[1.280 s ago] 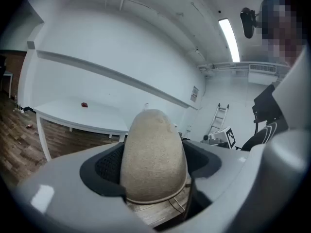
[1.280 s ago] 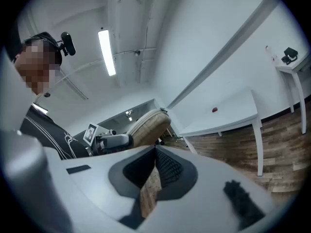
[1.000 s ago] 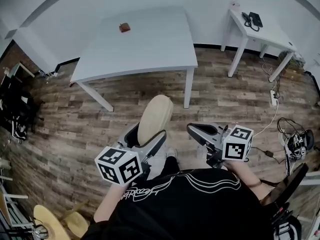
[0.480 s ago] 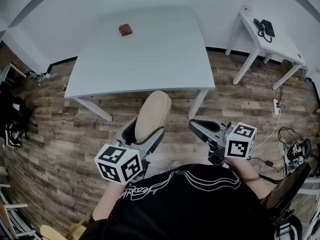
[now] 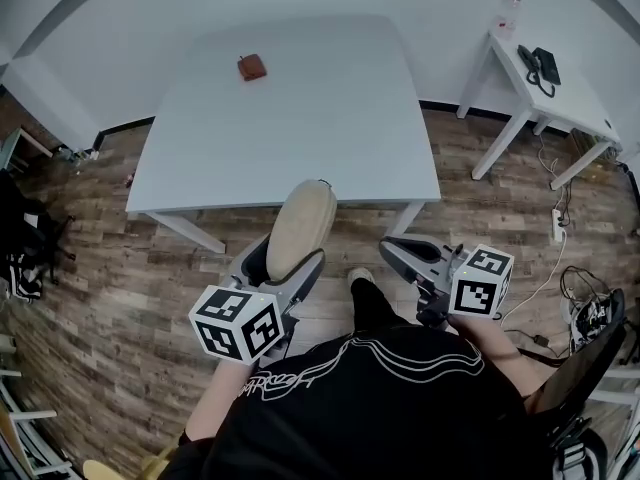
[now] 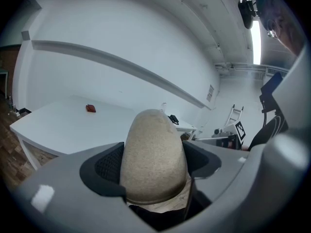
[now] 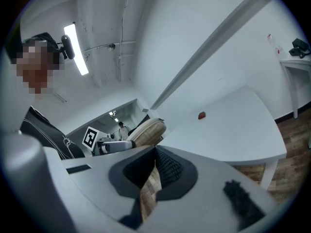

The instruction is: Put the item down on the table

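Observation:
A tan, oval, rough-textured item stands upright between the jaws of my left gripper, which is shut on it. Its top reaches the near edge of the big white table in the head view. In the left gripper view the item fills the gap between both pads, with the table beyond it. My right gripper hangs over the wooden floor just short of the table, jaws shut on nothing. In the right gripper view the jaws meet at the right gripper, and the item shows to the left.
A small red-brown object lies near the table's far left. A white side table with a black phone and a bottle stands at the right. Cables and a black chair are at the right, dark clutter at the left.
The table has come nearer in the head view as the person walked up to it. The item's top now meets the table's near edge. Both grippers kept their grip and pose.

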`<state>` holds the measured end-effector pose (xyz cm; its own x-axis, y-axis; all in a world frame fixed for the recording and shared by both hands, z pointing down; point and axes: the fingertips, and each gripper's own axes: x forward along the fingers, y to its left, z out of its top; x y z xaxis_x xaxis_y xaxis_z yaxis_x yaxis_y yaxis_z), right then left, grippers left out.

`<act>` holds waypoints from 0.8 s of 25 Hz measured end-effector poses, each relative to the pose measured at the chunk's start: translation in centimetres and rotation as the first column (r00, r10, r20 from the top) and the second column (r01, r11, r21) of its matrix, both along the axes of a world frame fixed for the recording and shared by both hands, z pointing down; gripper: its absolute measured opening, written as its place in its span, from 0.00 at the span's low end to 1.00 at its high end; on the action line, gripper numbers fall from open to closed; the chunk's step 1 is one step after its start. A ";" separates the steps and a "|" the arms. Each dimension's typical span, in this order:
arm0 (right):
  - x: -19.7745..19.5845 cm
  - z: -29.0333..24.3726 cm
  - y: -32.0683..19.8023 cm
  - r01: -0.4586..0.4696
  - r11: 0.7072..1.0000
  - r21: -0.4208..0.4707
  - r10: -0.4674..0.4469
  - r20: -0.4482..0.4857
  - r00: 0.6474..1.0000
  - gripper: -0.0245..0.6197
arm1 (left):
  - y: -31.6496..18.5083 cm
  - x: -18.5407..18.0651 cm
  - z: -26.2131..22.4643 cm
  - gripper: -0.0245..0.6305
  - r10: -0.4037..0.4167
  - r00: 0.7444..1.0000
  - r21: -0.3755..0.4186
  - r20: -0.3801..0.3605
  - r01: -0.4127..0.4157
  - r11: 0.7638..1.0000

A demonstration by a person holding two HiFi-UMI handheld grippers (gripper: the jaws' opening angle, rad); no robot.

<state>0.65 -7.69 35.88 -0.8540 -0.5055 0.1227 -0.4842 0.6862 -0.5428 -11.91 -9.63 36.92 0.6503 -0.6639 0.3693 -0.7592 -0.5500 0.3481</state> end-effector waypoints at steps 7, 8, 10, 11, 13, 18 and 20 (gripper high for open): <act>-0.4 0.6 -6.8 0.072 0.997 -0.008 -0.072 0.037 0.997 0.05 | -5.8 0.9 0.8 0.61 -0.028 1.000 -0.030 0.011 0.028 0.999; -0.6 0.8 -7.9 0.083 0.996 -0.016 -0.082 0.040 0.996 0.05 | -7.0 0.7 1.1 0.61 -0.042 0.999 -0.039 0.012 0.042 0.998; -0.7 1.4 -10.3 0.100 0.994 -0.034 -0.099 0.041 0.994 0.05 | -9.5 0.6 1.9 0.61 -0.069 0.998 -0.059 0.012 0.069 0.996; -0.6 1.8 -11.5 0.106 0.993 -0.044 -0.104 0.042 0.994 0.05 | -10.7 0.6 2.3 0.61 -0.076 0.997 -0.072 0.012 0.076 0.995; -0.2 2.6 -13.9 0.109 0.992 -0.069 -0.106 0.049 0.993 0.05 | -12.9 1.0 3.4 0.61 -0.082 0.997 -0.097 0.013 0.083 0.992; 0.0 4.9 -18.9 0.117 0.985 -0.130 -0.109 0.066 0.992 0.05 | -17.7 1.7 5.4 0.61 -0.091 0.996 -0.141 0.015 0.093 0.986; -0.2 5.6 -20.4 0.128 0.981 -0.144 -0.120 0.067 0.991 0.05 | -19.1 1.9 6.1 0.61 -0.090 0.996 -0.152 0.017 0.091 0.984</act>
